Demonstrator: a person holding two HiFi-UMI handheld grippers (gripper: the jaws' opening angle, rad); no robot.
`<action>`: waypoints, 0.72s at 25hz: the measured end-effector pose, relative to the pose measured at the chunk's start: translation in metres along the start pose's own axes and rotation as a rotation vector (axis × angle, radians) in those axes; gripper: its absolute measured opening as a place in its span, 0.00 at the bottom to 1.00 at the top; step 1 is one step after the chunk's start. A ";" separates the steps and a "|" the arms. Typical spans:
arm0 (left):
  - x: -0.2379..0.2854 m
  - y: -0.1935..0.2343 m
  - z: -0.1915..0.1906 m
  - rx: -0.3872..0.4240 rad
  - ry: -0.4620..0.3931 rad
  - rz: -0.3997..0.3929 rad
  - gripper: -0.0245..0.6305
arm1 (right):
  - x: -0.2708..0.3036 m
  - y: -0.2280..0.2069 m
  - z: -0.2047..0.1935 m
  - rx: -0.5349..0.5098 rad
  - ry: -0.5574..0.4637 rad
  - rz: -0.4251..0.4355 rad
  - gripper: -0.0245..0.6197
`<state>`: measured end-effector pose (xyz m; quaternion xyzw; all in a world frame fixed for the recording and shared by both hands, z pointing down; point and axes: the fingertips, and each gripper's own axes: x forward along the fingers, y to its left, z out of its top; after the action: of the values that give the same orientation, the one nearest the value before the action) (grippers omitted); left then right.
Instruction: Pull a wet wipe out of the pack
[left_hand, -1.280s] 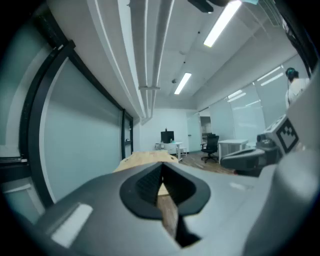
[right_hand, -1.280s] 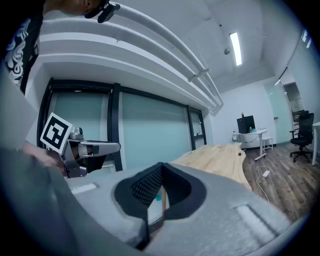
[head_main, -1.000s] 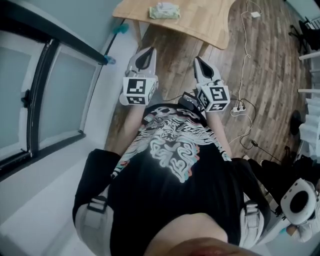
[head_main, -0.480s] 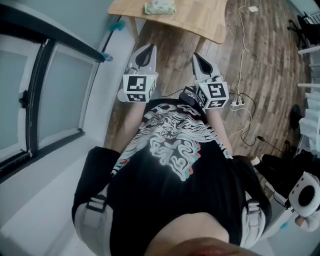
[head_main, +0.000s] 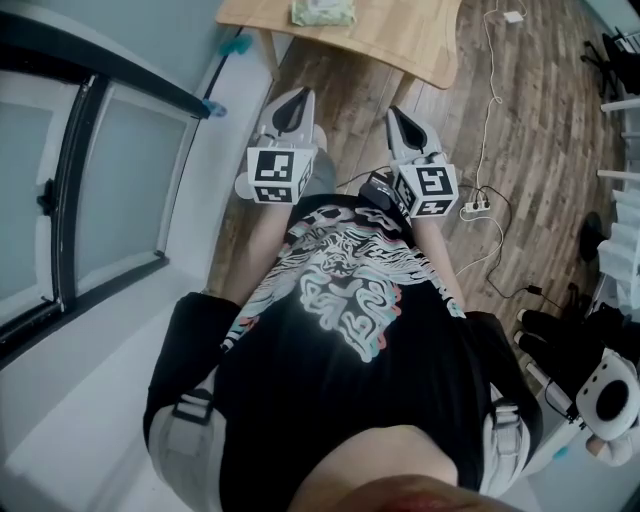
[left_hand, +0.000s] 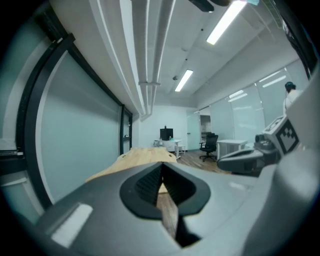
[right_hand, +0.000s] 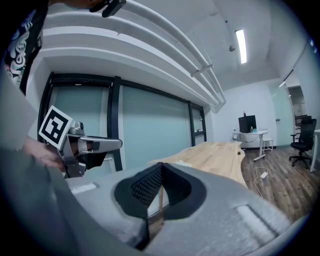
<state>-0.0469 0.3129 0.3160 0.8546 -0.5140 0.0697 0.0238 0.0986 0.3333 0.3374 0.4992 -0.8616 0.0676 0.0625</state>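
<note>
Found the wet wipe pack (head_main: 322, 12) lying flat on the light wooden desk (head_main: 400, 45), set back a little from its near edge, at the very top of the head view.

Observed the left hand-held gripper (head_main: 295, 97) held out in front of the torso, pointing toward the desk but short of it, over the plank floor (head_main: 530, 130). Confirmed from the left gripper view: jaws together, ribbed pads meeting at the tip, nothing between.

Observed the right hand-held gripper (head_main: 398, 115) alongside, with a strip of floor showing between the two and both marker cubes facing up. Confirmed from the right gripper view: jaws closed on themselves, empty.

No contact with pack or desk on either side — pack untouched, well apart from both.

Noted a glazed partition with dark frames (head_main: 90, 190) to the left, and a white power strip (head_main: 470, 212) with trailing cables on the floor to the right. Noted the person's black printed shirt (head_main: 345, 330) filling the lower middle of the head view.

Seen further off in the left gripper view — ceiling strip lights (left_hand: 227, 22), an office chair (left_hand: 207, 145) and a monitor (left_hand: 166, 133) at the far end of a long room
</note>
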 end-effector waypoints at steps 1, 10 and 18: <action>0.004 0.002 0.000 0.001 0.001 -0.001 0.02 | 0.003 -0.003 -0.001 0.002 0.002 -0.001 0.04; 0.066 0.030 -0.001 0.001 0.005 -0.005 0.02 | 0.057 -0.042 -0.001 0.022 0.011 -0.011 0.04; 0.137 0.080 0.010 -0.008 0.018 -0.001 0.02 | 0.129 -0.081 0.010 0.027 0.045 -0.026 0.04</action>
<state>-0.0528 0.1538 0.3230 0.8542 -0.5136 0.0751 0.0320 0.1048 0.1814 0.3545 0.5096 -0.8523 0.0898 0.0761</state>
